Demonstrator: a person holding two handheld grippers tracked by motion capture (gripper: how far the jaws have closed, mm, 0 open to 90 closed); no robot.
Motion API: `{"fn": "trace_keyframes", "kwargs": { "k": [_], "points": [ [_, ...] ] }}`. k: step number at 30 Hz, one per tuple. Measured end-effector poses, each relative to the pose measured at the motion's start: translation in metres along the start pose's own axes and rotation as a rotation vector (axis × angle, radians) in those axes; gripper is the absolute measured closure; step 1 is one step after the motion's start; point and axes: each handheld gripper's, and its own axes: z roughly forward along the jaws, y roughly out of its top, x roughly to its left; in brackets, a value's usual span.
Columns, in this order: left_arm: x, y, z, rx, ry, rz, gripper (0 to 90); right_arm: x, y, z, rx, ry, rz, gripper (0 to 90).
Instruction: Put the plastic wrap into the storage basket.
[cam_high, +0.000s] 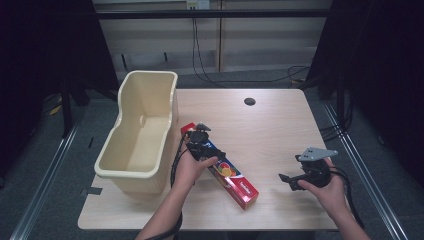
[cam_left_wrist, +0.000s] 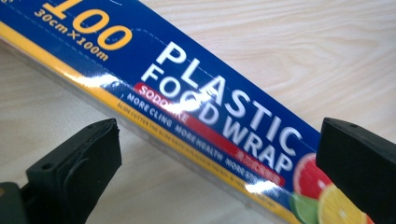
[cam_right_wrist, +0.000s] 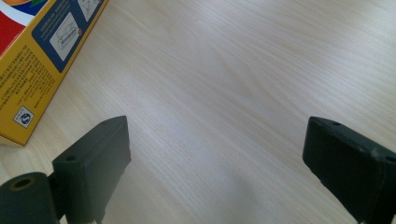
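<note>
From the high view, the plastic food wrap box (cam_high: 227, 172) lies diagonally on the table (cam_high: 270, 135), beside the cream tub (cam_high: 142, 132), with the left gripper (cam_high: 200, 142) over its far half. Left gripper view: jaws wide, straddling the box across its long axis, not pressing. Right gripper view: the right gripper's (cam_right_wrist: 215, 158) jaws stand wide over bare wood, the box end off to one side.

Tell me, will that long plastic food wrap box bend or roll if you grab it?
The plastic food wrap box looks like stiff cardboard with flat sides, so it probably won't roll or flop. Its glossy surface may be slippery. Being long, it could tip if the left gripper grabs it off-centre.
</note>
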Motion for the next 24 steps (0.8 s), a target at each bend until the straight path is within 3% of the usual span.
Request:
{"fn": "trace_keyframes", "kwargs": {
  "k": [2,3,4,5,12,24],
  "points": [
    [-0.002,0.001,0.004,0.001,0.013,-0.024,0.0,0.000,0.000,0.000,-0.001,0.003,-0.001,8.2],
    [-0.002,0.002,0.009,0.010,0.027,-0.057,0.0,0.001,0.000,0.000,-0.002,0.001,-0.002,8.2],
    [-0.002,0.002,0.009,0.010,0.027,-0.057,0.0,0.001,0.000,0.000,-0.002,0.001,-0.002,8.2],
    [-0.001,0.004,0.012,0.013,0.024,-0.104,0.0,0.001,0.001,0.000,-0.008,0.001,0.000,8.2],
    [-0.005,0.009,0.016,0.018,0.036,-0.156,0.0,0.001,0.001,0.000,-0.017,0.006,0.005,8.4],
    [-0.011,0.017,0.024,0.018,0.043,-0.159,0.0,0.001,0.002,-0.001,-0.026,0.000,0.005,8.5]
  ]
}}
